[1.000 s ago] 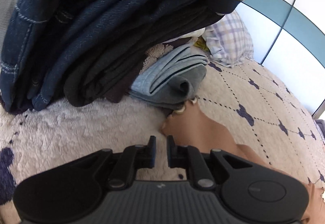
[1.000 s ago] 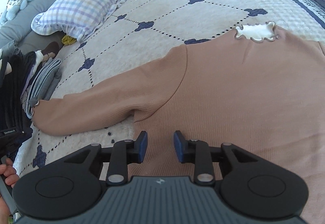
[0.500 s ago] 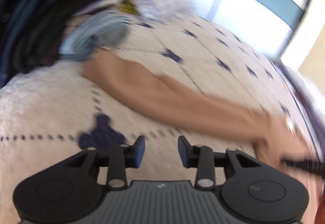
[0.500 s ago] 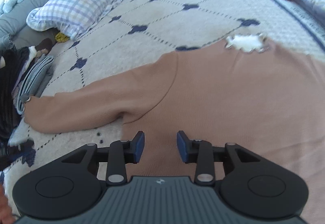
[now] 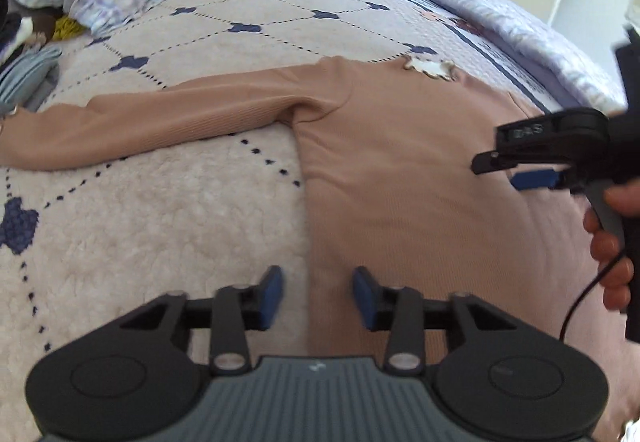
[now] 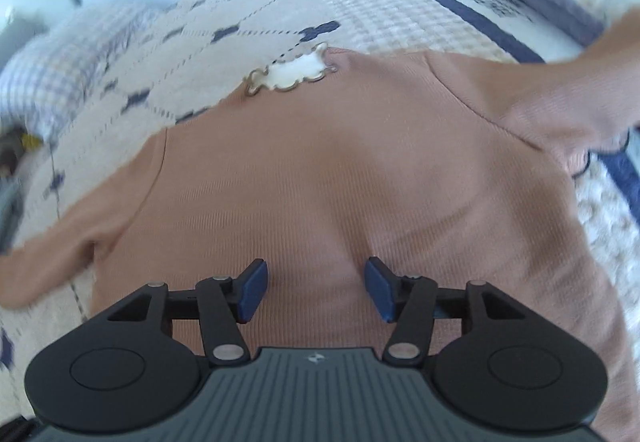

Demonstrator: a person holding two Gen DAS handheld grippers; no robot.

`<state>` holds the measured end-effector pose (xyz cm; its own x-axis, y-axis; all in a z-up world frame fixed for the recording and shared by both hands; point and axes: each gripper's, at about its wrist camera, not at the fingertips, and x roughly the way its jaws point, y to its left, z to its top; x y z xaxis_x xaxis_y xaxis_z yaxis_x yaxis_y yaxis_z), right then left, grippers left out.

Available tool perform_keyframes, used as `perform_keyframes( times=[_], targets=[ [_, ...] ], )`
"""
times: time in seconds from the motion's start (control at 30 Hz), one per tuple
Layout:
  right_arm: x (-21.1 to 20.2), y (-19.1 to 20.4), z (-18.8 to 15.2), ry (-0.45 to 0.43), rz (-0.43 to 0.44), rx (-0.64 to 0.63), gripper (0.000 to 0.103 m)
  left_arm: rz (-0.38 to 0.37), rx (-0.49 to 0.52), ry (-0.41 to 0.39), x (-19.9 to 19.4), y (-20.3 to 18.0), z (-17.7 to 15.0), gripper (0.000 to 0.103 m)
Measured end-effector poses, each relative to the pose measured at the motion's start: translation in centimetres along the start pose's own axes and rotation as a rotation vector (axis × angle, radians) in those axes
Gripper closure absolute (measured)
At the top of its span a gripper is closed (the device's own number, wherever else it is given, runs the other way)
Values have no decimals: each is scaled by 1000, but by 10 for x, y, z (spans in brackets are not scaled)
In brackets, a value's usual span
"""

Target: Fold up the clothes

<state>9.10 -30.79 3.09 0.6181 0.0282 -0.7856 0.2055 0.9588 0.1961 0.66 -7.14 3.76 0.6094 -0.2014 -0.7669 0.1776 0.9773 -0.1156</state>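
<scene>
A: Sleeve (image 5: 152,125) first, at far left: we log it stretched flat across the bed (image 5: 160,226), its long axis running sideways away from the body of the brown top (image 5: 400,169), cuff end well out to the left.

B: Then the left gripper (image 5: 316,292). We see it over the top's left side seam, one pad above bed, one above cloth. Its jaws are closing yet stand apart, nothing pinched.

A: And rightward, the right gripper (image 6: 314,290)?

B: Over the middle of the top's back, neckline (image 6: 292,75) ahead of it. Its jaws are opening, pads clear of the cloth, holding nothing.

A: So which is nearer the outstretched sleeve?

B: The left, we judge. The sleeve lies up and to its left; the other sleeve (image 6: 568,81) sits to the right gripper's upper right.
</scene>
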Motion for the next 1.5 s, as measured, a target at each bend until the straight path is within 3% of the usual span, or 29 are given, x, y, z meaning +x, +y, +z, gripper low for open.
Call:
perform_keyframes(
  times=[0.03, 0.17, 0.3, 0.5, 0.6, 0.67, 0.73, 0.83, 0.9, 0.97, 1.03, 1.07, 1.13, 1.2, 1.23, 1.27, 1.37, 1.43, 1.5],
  targets=[
    [1, 7, -2, 3, -24, -48, 45, -6, -11, 5, -2, 1, -1, 95],
    [0, 22, -12, -1, -84, -135, 44, -15, -33, 7, -10, 1, -9, 96],
    [-8, 26, -27, -5, -89, -203, 43, 9, -13, 9, -19, -6, -16, 97],
    [-26, 0, -37, 64, 48, -255, 42, 43, 21, 27, -34, -10, -5, 96],
    [-30, -17, -41, 75, 129, -205, 39, 43, -17, -18, -49, -7, 16, 96],
    [-35, -15, -41, 108, 137, -292, 39, 46, -43, -60, -60, -8, 31, 93],
    [-42, -10, -38, 178, 113, -390, 37, 44, -71, -83, -59, -14, 44, 92],
    [-55, -13, -18, 247, -8, -351, 35, 56, -127, -119, -56, -25, 62, 90],
    [-82, -19, 4, 157, -6, -215, 35, 68, -186, -147, -54, -34, 73, 90],
    [-119, -26, 23, 56, 110, -31, 35, 0, -219, -173, -61, -44, 79, 88],
    [-160, -23, 40, -40, 248, 66, 35, -43, -193, -217, -75, -54, 85, 83],
    [-180, -17, 49, -91, 296, 75, 34, -55, -170, -246, -85, -60, 88, 76],
    [-215, -8, 55, -182, 325, 52, 27, -42, -132, -322, -101, -65, 84, 51],
    [-242, -3, 53, -267, 310, -1, 12, -35, -102, -375, -109, -68, 76, 43],
    [-247, -3, 47, -305, 271, -49, 7, -44, -96, -364, -103, -68, 72, 43],
    [-241, -7, 38, -328, 220, -96, 0, -42, -99, -342, -93, -68, 67, 43],
    [-186, -28, 6, -333, 56, -208, 0, 44, -41, -271, -47, -75, 51, 43],
    [-135, -53, -9, -235, 54, -174, 10, 57, 2, -212, -20, -78, 45, 45],
    [-94, -74, -23, -142, 86, -155, 32, 21, -8, -196, -7, -76, 47, 44]
  ],
)
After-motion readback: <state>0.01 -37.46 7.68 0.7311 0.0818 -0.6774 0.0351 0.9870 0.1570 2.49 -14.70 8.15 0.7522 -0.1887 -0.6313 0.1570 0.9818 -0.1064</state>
